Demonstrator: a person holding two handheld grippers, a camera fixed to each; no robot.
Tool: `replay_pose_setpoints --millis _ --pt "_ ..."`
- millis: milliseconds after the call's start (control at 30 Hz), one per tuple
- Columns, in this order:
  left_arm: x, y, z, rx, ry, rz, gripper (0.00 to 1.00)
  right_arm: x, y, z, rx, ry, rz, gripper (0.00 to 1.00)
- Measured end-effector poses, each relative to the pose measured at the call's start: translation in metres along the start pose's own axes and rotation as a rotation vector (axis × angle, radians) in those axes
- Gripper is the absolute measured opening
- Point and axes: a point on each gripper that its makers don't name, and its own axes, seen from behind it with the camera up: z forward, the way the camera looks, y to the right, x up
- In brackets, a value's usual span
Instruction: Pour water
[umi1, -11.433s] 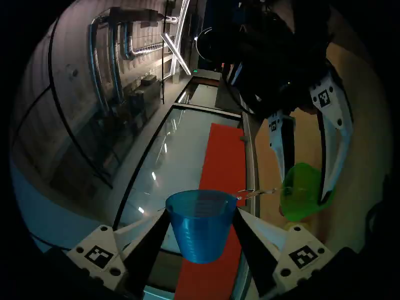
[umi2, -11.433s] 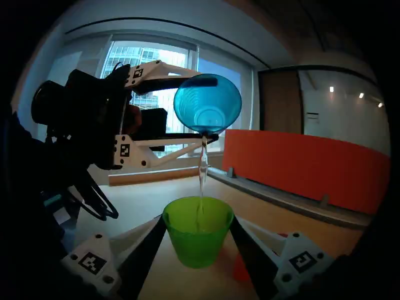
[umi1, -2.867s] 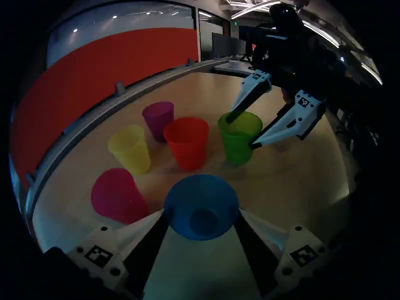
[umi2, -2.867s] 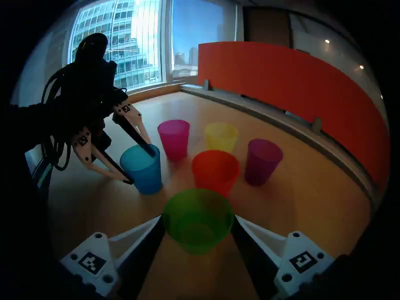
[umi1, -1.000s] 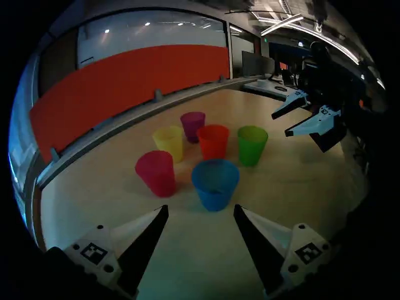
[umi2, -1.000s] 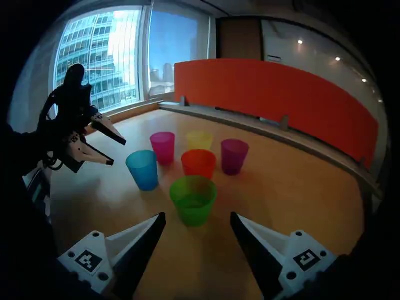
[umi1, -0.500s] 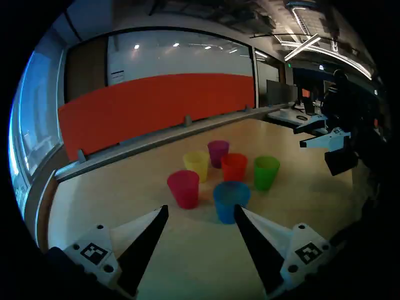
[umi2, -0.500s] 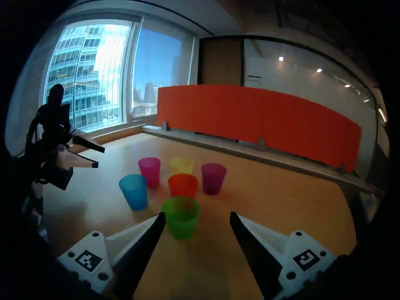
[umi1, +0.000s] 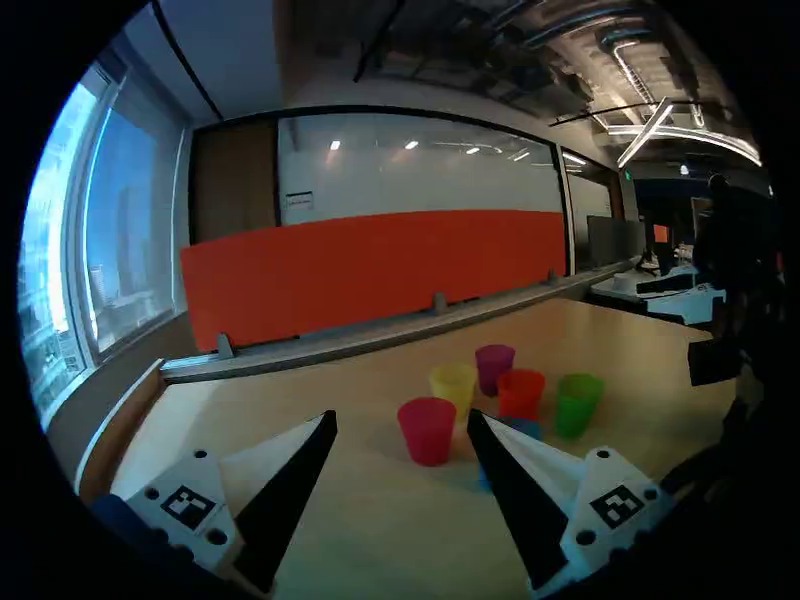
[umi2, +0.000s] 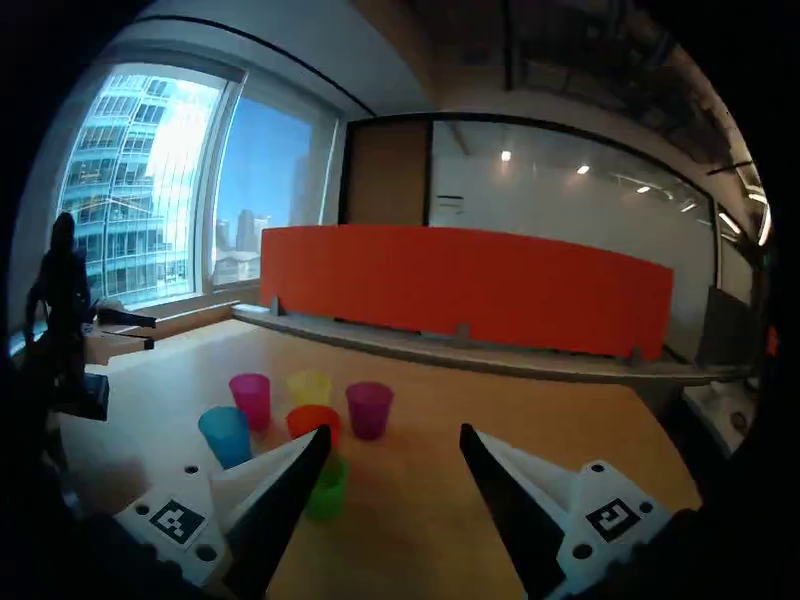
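Several plastic cups stand upright in a cluster on the wooden table (umi1: 330, 400). In the left gripper view the blue cup (umi1: 522, 430) peeks out behind my right-hand finger, with the green cup (umi1: 578, 403) farther right. My left gripper (umi1: 400, 470) is open and empty, well back from the cups. In the right gripper view the green cup (umi2: 328, 488) sits half hidden behind a finger of my open, empty right gripper (umi2: 395, 470), and the blue cup (umi2: 225, 436) stands to the left. The left gripper (umi2: 112, 332) shows as a dark shape at the far left.
Pink (umi1: 427, 430), yellow (umi1: 453, 385), purple (umi1: 494, 368) and orange (umi1: 521, 393) cups stand with the other two. An orange partition (umi2: 460, 285) runs along the table's far edge. Windows (umi2: 150, 200) lie to the left. The other gripper's dark body (umi1: 715, 360) is at the right edge.
Both grippers have drawn back and tipped upward, so the cups look smaller and lower in each view. The cups themselves have not moved.
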Motion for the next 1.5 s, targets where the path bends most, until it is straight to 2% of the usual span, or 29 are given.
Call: replay_pose_setpoints --millis 167,400,600,700,900,1267,1500 --pt "0.013 -0.01 -0.007 0.082 0.063 -0.013 0.97 0.011 0.016 -0.002 -0.086 0.054 0.007 1.0" --pt "0.029 -0.024 -0.019 0.181 0.145 -0.077 0.97 0.022 0.038 -0.007 -0.194 0.116 0.032 1.0" --pt "0.029 -0.035 -0.023 0.228 0.172 -0.141 0.97 0.029 0.046 -0.011 -0.236 0.153 0.051 1.0" --pt "0.031 -0.038 -0.024 0.239 0.184 -0.15 0.97 0.031 0.046 -0.011 -0.245 0.165 0.051 1.0" --pt "0.032 -0.036 -0.026 0.263 0.197 -0.126 0.97 0.028 0.051 -0.012 -0.276 0.17 0.053 1.0" --pt "0.014 -0.033 -0.027 0.32 0.2 -0.07 0.97 0.011 0.054 -0.014 -0.294 0.157 0.065 1.0" --pt "0.0 -0.032 -0.028 0.349 0.204 -0.031 0.97 0.007 0.059 -0.014 -0.3 0.153 0.095 1.0"
